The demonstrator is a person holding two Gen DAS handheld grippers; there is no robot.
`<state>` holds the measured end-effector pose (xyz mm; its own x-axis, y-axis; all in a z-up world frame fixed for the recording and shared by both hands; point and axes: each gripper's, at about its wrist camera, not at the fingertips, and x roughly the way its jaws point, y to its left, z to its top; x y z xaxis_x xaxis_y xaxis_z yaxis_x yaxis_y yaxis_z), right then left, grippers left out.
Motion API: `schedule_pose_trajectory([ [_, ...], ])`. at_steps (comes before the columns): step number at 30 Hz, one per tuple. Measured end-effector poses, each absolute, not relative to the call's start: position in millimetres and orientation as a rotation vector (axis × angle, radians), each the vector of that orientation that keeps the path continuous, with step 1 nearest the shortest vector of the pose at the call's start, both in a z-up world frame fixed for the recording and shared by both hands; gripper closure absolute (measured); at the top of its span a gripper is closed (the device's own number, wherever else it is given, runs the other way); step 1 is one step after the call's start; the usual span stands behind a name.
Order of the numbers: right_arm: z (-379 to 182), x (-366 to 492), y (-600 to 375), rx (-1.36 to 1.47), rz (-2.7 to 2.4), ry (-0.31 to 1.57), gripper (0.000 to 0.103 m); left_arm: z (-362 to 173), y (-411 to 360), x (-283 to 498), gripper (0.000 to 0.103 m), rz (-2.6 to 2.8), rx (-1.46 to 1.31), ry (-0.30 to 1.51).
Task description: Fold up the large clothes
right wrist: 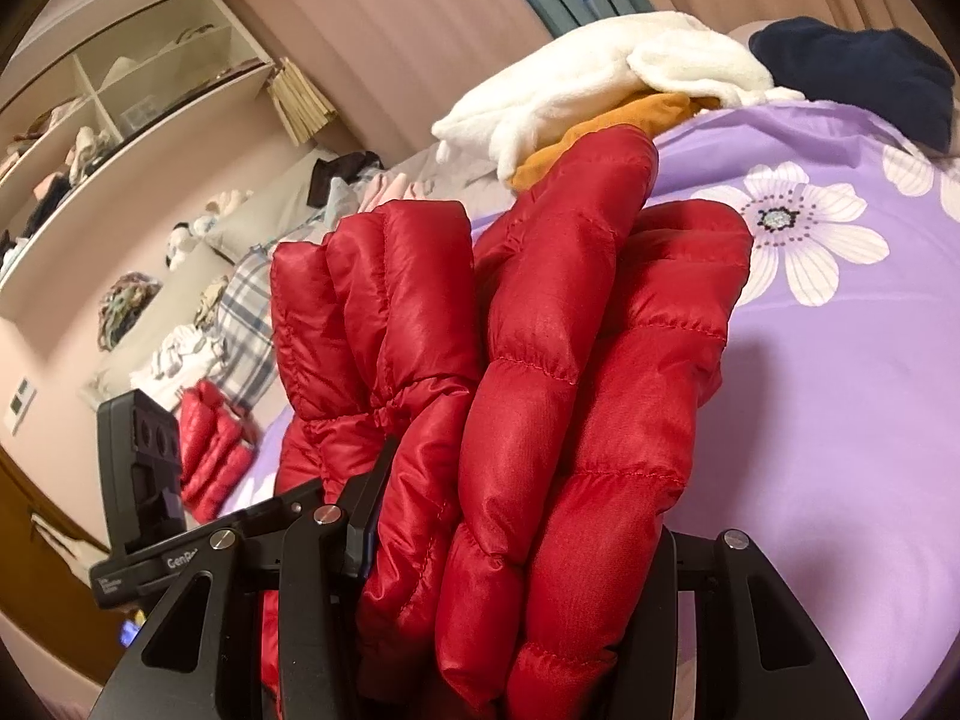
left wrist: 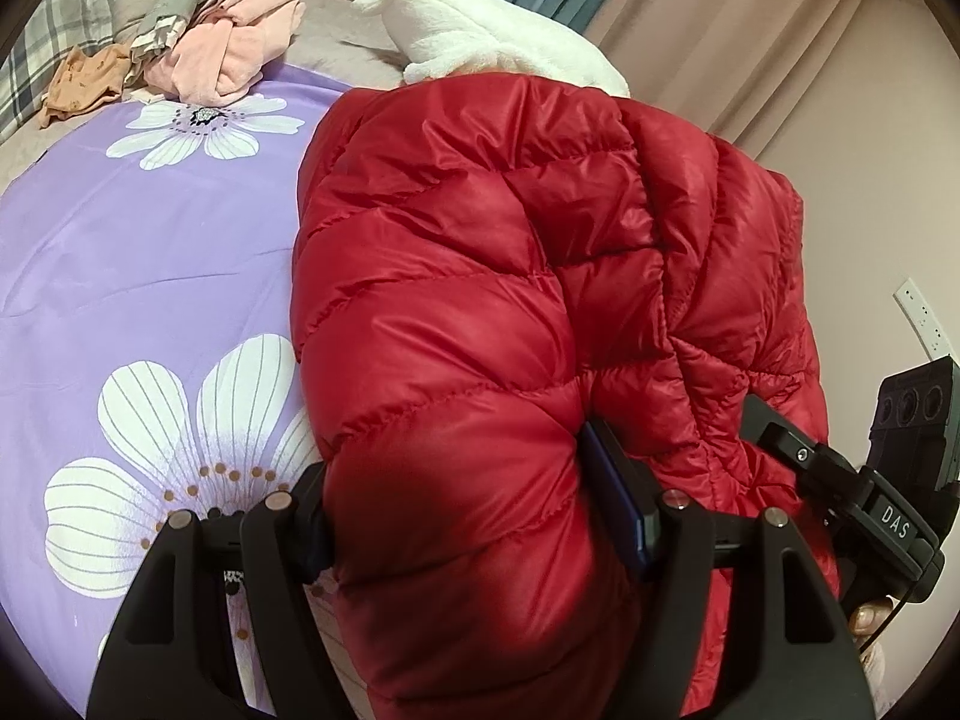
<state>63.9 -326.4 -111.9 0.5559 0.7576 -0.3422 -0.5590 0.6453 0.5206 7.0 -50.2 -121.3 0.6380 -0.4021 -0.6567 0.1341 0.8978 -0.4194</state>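
Biggest thing in my feeds is the bed (left wrist: 150, 276), covered with a purple sheet with big white flowers on it. Next is the red puffer jacket (left wrist: 480, 276), bunched up and lifted above the sheet, filling most of both views.

I've got my left hand-held gripper (left wrist: 456, 516) clamped on a thick puffy fold of the jacket, fingers pressed in on both sides. My right hand-held gripper (right wrist: 516, 540) is doing the same on another bundle of quilted folds, squeezed tight between its fingers. In the left view I can see the right one just beside it, at the jacket's edge.

Further back on the bed there's a white fleece thing (right wrist: 576, 78) lying on top of something orange (right wrist: 606, 132), a dark navy garment (right wrist: 864, 78) beside it, and a pile of pink clothes (left wrist: 234, 42). Open shelves (right wrist: 120, 102) on the wall to the left.
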Motion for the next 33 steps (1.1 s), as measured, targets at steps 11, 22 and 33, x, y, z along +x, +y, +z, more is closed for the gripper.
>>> schedule_pose_trajectory([
  [11,-114,73,-321,0.39,0.782,0.587,0.054,-122,-57,22,0.033,-0.321,-0.353,0.838],
  [22,-112,86,-317,0.402,0.763,0.57,0.054,-122,-60,50,0.033,-0.334,-0.371,0.82],
  [33,-116,97,-315,0.428,0.743,0.59,0.054,-134,-61,76,0.032,-0.324,-0.378,0.825],
])
